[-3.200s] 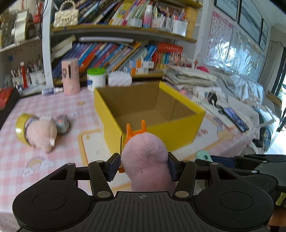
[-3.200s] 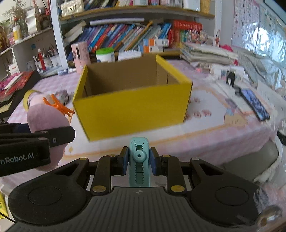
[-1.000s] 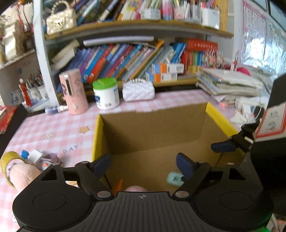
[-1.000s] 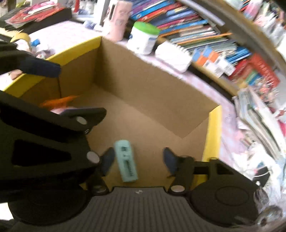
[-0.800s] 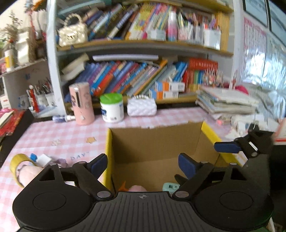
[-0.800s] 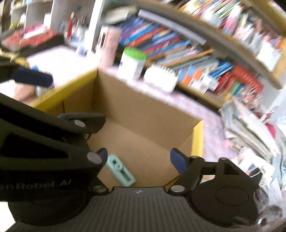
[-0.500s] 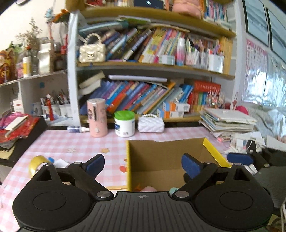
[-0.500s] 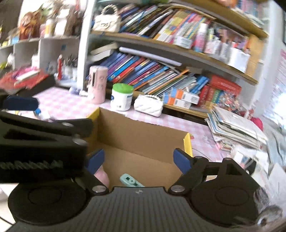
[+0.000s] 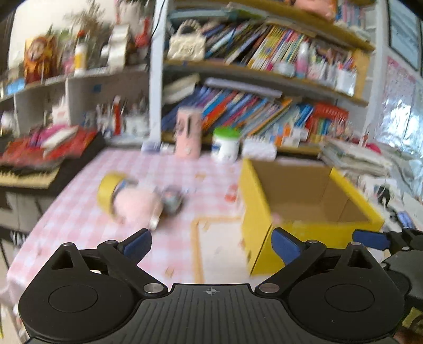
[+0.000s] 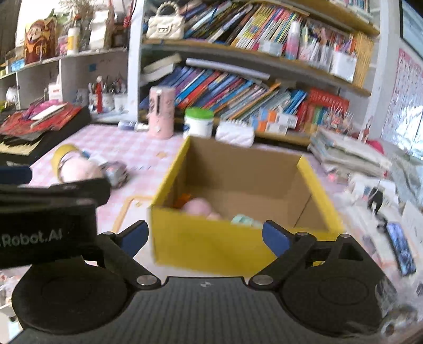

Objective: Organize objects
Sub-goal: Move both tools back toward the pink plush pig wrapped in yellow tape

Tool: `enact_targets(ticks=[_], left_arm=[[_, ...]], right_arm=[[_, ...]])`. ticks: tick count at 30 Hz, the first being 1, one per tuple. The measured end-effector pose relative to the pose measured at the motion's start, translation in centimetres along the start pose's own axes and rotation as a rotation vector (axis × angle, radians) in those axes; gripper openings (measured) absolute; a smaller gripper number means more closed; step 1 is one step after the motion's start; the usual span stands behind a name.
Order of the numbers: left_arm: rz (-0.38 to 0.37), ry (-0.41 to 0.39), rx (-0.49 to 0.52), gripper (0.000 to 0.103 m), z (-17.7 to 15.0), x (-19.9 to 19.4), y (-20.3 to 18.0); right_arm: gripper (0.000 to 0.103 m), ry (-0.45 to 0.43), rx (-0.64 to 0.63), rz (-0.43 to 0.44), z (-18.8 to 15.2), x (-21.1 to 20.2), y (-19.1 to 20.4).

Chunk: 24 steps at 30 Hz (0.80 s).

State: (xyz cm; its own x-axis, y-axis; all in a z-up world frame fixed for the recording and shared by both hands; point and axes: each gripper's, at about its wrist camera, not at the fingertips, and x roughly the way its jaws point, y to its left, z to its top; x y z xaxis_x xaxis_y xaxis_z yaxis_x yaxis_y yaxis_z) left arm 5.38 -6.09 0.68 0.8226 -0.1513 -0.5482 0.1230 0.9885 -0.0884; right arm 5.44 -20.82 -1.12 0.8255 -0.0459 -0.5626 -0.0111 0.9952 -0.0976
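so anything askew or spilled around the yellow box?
Nothing spilled or damaged. The yellow box stands upright with a pink plush and a teal clip inside. A second pink plush, a yellow tape roll and a small grey toy lie loose on the tablecloth, not yet sorted.

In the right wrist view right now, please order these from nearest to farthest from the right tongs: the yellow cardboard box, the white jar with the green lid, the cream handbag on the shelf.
1. Yellow cardboard box: on the table directly ahead of the open right tongs.
2. White jar with the green lid: behind the box, at the table's back edge.
3. Cream handbag: farthest, high on the upper shelf.
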Motion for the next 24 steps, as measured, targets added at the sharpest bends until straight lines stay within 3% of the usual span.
enact_targets(ticks=[7,24], left_arm=[[0.023,0.091,-0.054,0.099,-2.5,-1.6,4.6],[0.087,0.073,-0.114,0.099,-4.7,-6.5,11.7]], right_arm=[[0.094,0.082,0.005,0.046,-2.2,-1.2,5.1],[0.094,0.06,-0.053,0.128,-3.4,-5.2,13.4]])
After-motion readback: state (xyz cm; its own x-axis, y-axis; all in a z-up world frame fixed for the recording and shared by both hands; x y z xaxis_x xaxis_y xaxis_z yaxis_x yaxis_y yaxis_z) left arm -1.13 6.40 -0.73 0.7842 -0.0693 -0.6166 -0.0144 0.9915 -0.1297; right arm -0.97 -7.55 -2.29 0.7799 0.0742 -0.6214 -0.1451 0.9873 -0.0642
